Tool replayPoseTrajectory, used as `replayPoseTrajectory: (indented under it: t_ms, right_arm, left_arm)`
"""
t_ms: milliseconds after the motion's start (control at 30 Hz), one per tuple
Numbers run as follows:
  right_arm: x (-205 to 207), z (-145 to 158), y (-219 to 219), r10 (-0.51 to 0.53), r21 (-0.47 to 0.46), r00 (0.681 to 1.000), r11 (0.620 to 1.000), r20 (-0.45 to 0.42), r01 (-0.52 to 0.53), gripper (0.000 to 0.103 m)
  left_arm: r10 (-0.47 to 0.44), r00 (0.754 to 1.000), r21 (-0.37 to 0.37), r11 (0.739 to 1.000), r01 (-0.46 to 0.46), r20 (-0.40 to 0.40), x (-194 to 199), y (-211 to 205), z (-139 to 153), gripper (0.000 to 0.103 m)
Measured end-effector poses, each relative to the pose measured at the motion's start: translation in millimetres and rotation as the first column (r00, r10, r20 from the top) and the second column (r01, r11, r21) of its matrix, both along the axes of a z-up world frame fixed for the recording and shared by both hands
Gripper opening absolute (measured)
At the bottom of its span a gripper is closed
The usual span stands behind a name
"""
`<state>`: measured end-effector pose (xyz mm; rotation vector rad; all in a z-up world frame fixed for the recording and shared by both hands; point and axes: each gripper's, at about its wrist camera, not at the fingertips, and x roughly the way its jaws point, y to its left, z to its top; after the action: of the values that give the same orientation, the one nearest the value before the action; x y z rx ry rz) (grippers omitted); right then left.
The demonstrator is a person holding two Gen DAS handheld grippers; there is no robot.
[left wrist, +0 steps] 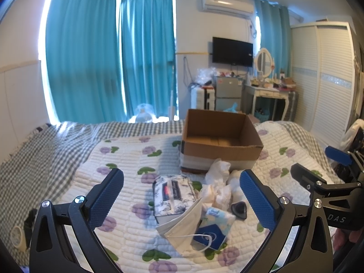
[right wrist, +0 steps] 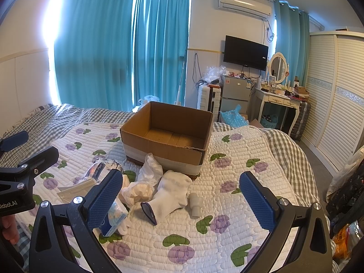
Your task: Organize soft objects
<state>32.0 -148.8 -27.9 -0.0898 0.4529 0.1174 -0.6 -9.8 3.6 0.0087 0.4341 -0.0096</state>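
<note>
— Left wrist view: how many soft things?
— One tissue pack [left wrist: 173, 193], one face mask [left wrist: 184, 224], one sock [right wrist: 169, 196], heaped on the quilt [left wrist: 127, 159] before one cardboard box [left wrist: 221, 145].
— Grippers?
— Left gripper [left wrist: 182, 201] and right gripper [right wrist: 180, 201]: jaws wide, holding nothing.

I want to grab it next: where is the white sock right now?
In the right wrist view, the white sock lies on the floral quilt just in front of the open cardboard box, between a crumpled white cloth and a small white plastic cylinder.
</note>
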Motion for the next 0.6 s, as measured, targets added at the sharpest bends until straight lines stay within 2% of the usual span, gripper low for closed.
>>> replayPoseTrajectory:
  t_ms: [167,600]
  right_arm:
    - [0.6,0.9,1.5,0.001,0.000,1.000,1.000,0.002,-0.001,0.103]
    - [-20.4,16.9,4.0,0.008,-0.005,0.999,1.000,0.046,-0.008,0.103]
  left_arm:
    - [-0.007,1.000,-0.003,1.000,0.007,0.007,-4.7,3.0,-4.9,0.103]
    - [-0.025,0.998,0.004,1.000,0.025,0.063,-24.7,4.5,19.2,0.103]
